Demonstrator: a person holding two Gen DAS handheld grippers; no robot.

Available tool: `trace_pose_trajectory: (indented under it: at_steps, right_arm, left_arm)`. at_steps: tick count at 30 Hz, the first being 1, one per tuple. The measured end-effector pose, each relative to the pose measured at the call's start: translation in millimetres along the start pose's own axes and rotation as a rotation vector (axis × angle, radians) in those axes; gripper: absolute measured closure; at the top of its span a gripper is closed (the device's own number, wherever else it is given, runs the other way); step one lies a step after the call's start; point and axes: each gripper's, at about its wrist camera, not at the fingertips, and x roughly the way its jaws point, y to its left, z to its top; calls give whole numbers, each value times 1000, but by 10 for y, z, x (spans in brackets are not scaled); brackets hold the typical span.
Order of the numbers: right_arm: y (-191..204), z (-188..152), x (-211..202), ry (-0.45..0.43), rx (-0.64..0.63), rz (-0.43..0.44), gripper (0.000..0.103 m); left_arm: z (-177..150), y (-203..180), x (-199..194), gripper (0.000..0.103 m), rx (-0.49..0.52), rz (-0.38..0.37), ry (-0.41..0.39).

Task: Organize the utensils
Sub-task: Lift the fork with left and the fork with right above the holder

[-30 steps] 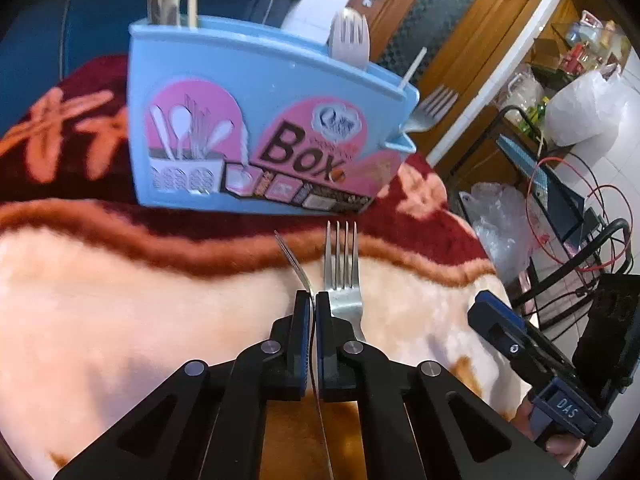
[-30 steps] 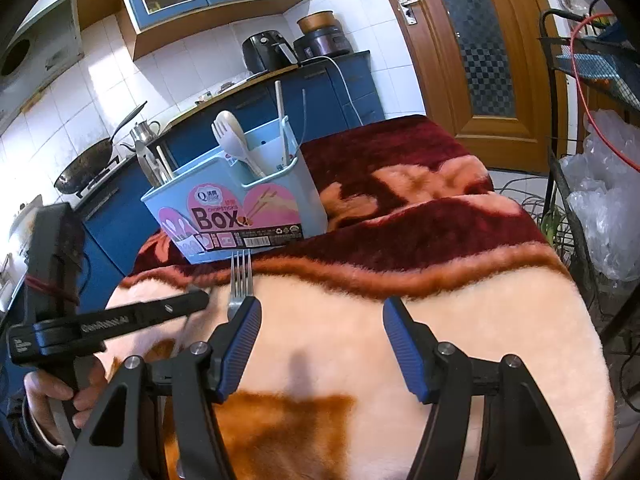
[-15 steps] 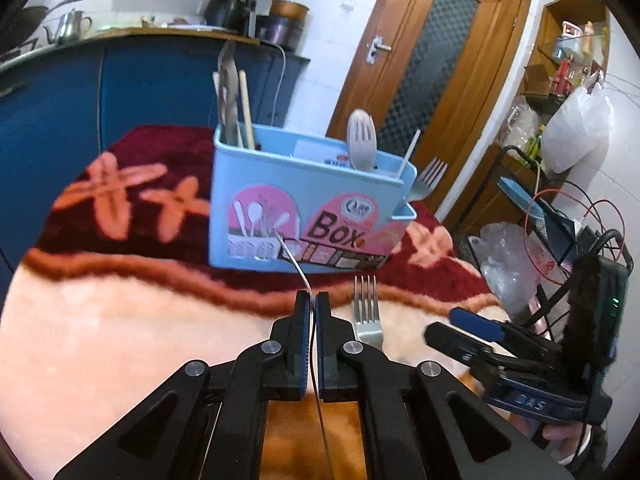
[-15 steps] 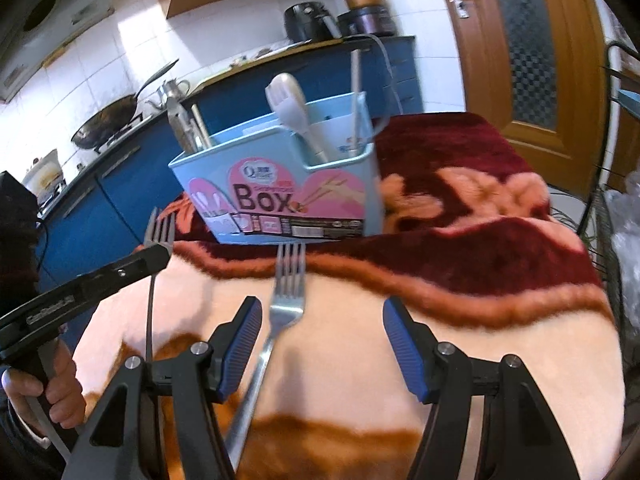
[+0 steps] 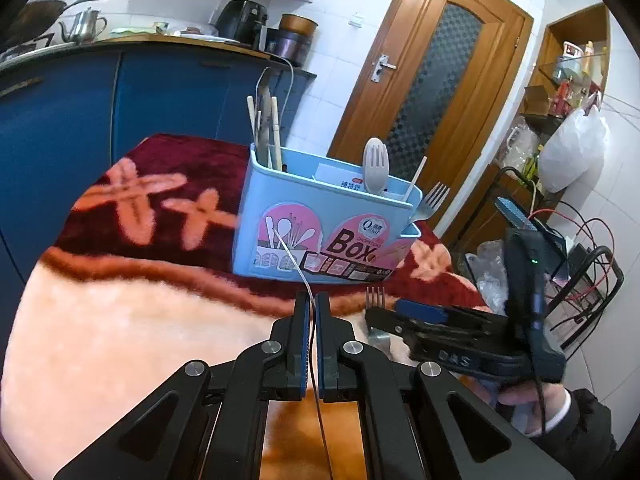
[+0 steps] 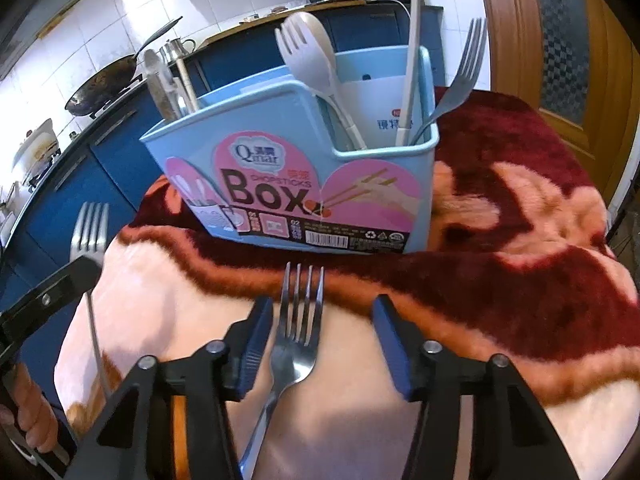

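Note:
A light blue utensil box (image 5: 320, 232) (image 6: 304, 168) labelled "Box" stands on the blanket and holds chopsticks, a white spork and a metal fork. My left gripper (image 5: 312, 304) is shut on a metal fork (image 5: 298, 264), seen edge-on; in the right wrist view that fork (image 6: 89, 232) is held up at the left. My right gripper (image 6: 320, 332) is open, its fingers on either side of a second metal fork (image 6: 298, 320) lying on the blanket in front of the box. That fork's tines (image 5: 375, 296) show past the right gripper in the left wrist view.
A plush blanket (image 6: 520, 280) in dark red and peach covers the table. Blue kitchen cabinets (image 5: 120, 92) and a counter with a wok and kettle stand behind. A wooden door (image 5: 432, 80) and a wire rack (image 5: 580, 272) with bags are at the right.
My left gripper has lifted its fork off the blanket and drawn back from the box. My right gripper has moved in over the second fork, which now lies between its open fingers.

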Motion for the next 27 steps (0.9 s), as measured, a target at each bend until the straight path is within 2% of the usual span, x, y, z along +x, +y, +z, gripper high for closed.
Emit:
trace_pose_trajectory:
  at_steps: [1, 3, 4, 6, 8, 18, 22, 27]
  right_arm:
    - [-1, -4, -13, -4, 2, 13, 59]
    - [1, -18, -37, -7, 4, 67, 83]
    - [9, -17, -45, -10, 3, 76, 87]
    - [44, -38, -87, -28, -14, 75, 89]
    - [99, -64, -177, -65, -32, 79, 97]
    - [309, -152, -837, -315, -98, 18, 98]
    - [380, -159, -1106, -438, -127, -60, 99]
    - [388, -109, -1326, -549, -126, -136, 99]
  left_arm:
    - [-4, 9, -10, 101, -2, 0, -2]
    - [-17, 15, -21, 101, -6, -1, -4]
    - [-15, 20, -25, 101, -7, -1, -5]
    - [-16, 32, -38, 101, -9, 0, -8]
    - [-11, 34, -60, 101, -7, 3, -16]
    - [66, -10, -191, 101, 18, 26, -81]
    - [137, -41, -255, 101, 28, 29, -118]
    - [286, -112, -340, 101, 64, 48, -176]
